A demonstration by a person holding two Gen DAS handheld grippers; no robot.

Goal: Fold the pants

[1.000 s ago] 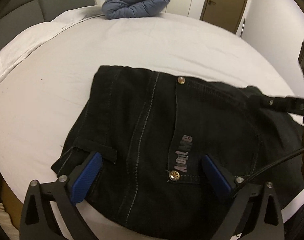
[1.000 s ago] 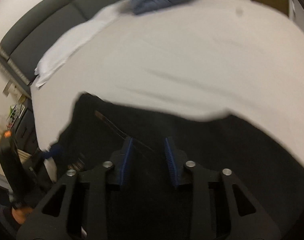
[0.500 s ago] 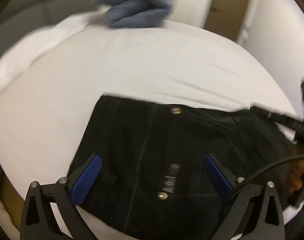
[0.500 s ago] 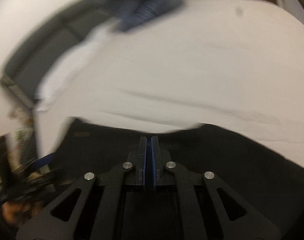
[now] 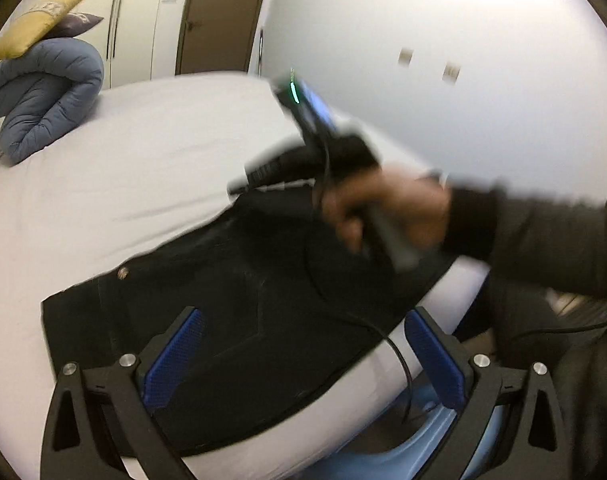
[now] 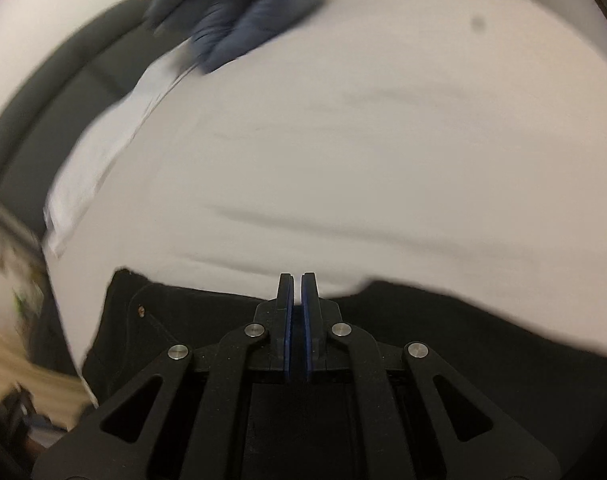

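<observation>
While your wide white-sheeted bed (image 5: pixel 135 168) fills both views, the black denim pants (image 5: pixel 239 304) lie on its near edge, their waistband with its metal button (image 5: pixel 123 273) to the left. At the bed's far end sits a rolled blue-grey quilted duvet (image 5: pixel 47 92), a yellow cushion (image 5: pixel 31 24) on top. Your left tool (image 5: pixel 303 360) hangs over the pants with its blue pads spread wide, gripping nothing. Your right tool (image 6: pixel 297 312) has its pads almost together above the pants' far edge; whether cloth is pinched between them you cannot tell. Your right hand (image 5: pixel 387 216) holds its handle.
</observation>
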